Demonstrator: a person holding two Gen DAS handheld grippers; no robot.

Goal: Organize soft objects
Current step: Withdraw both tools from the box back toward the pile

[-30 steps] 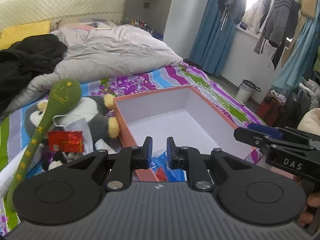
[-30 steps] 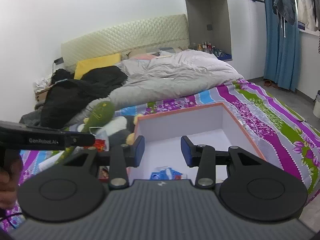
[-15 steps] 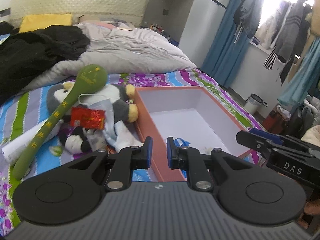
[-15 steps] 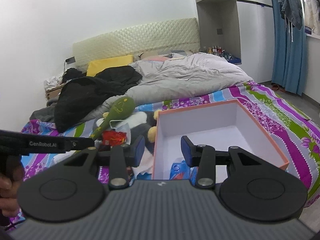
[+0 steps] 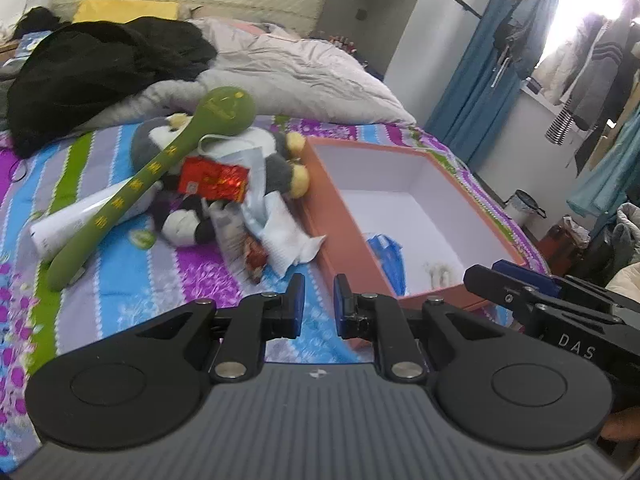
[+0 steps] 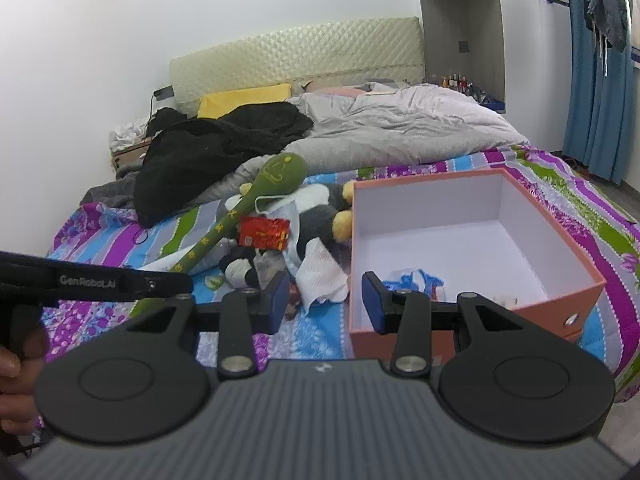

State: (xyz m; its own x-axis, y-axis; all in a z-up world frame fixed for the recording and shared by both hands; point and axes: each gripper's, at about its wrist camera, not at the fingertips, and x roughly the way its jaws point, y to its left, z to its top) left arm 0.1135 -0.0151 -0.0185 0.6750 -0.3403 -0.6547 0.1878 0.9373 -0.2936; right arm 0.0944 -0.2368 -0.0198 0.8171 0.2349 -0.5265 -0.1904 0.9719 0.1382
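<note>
An orange box [image 5: 320,184] with a white inside lies open on the striped bedspread, a blue bag [image 5: 386,252] in its near corner. Left of it is a pile: a grey-and-white penguin plush [image 5: 276,168], a long green plush stick [image 5: 160,168], a red packet [image 5: 212,180] and a crumpled white cloth [image 5: 288,236]. My left gripper [image 5: 319,292] hovers over the box's near left corner, shut and holding nothing. My right gripper [image 6: 325,292] stands open and empty above the gap between the cloth [image 6: 324,276] and the box [image 6: 472,328].
A white tube [image 5: 80,216] lies under the green stick. Behind the pile are a black garment [image 5: 100,72], a grey duvet [image 5: 300,76] and a yellow pillow [image 6: 244,100]. Blue curtains [image 5: 476,92], hanging clothes and a bin [image 5: 524,204] stand right of the bed.
Both grippers have slid left along the bed's near edge and sunk slightly. The toy pile now sits nearer the middle of both views and the box further right. Neither jaw opening changed.
</note>
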